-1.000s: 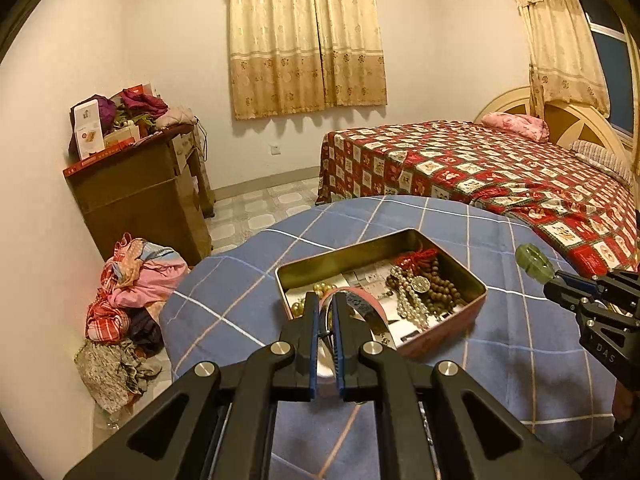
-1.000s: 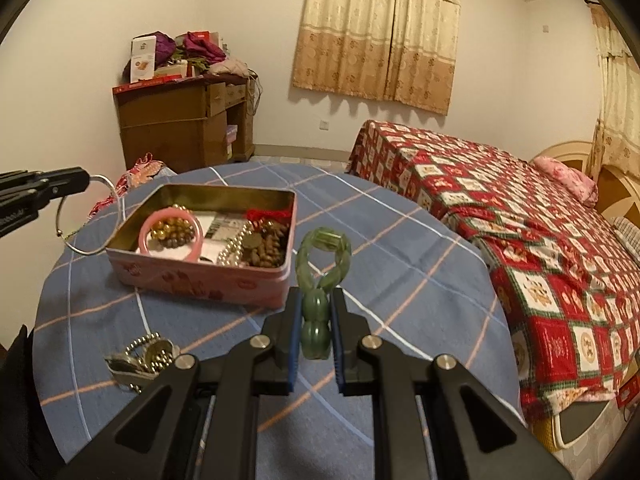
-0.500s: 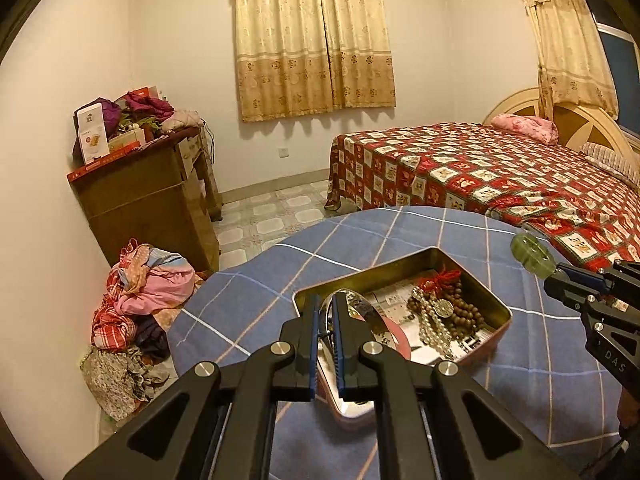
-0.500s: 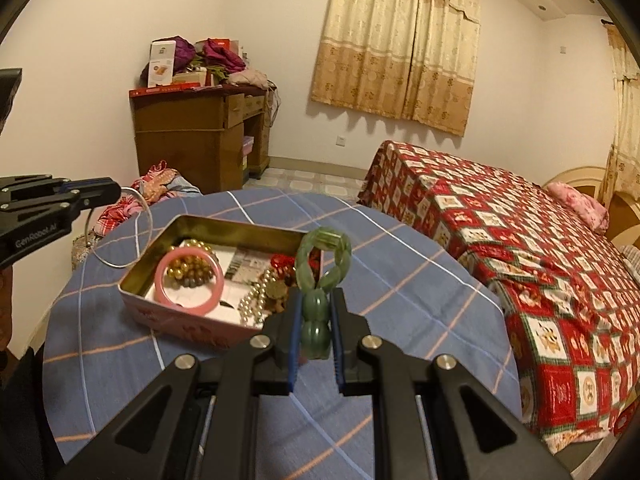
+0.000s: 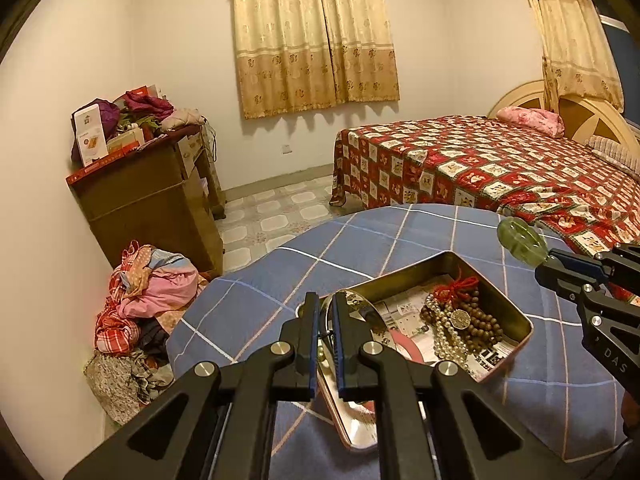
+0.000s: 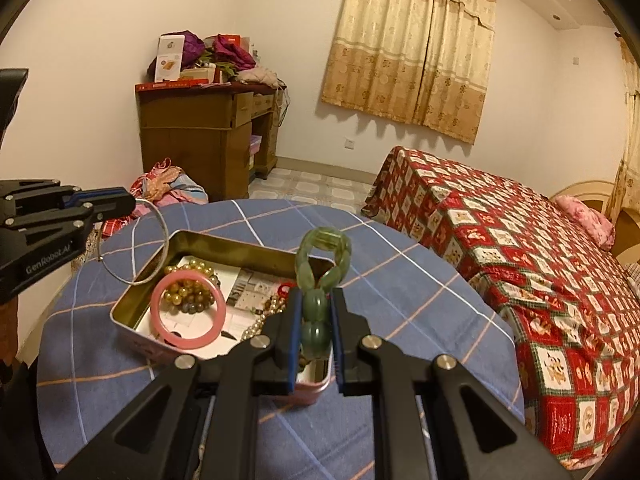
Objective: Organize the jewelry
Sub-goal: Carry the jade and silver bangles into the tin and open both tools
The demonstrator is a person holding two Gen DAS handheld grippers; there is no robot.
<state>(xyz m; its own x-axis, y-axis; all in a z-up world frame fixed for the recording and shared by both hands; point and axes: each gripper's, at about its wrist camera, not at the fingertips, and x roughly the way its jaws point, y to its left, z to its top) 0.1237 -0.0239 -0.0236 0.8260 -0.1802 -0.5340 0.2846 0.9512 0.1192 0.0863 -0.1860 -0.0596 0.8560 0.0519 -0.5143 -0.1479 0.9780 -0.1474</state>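
Warm dim indoor light, soft shadows, fisheye-bent dark edges

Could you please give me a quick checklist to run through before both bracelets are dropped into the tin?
1. Right gripper shut on the green bracelet: ok.
2. Left gripper shut on the silver bangle: ok.
3. Tin open, no lid in the way: ok.
4. Bangle over the tin: partly, it overlaps the near-left rim; cannot tell.
5. Green bracelet over the tin: looks so from the right wrist; cannot tell for certain.
6. Free floor in the tin beside the pink bangle: ok.
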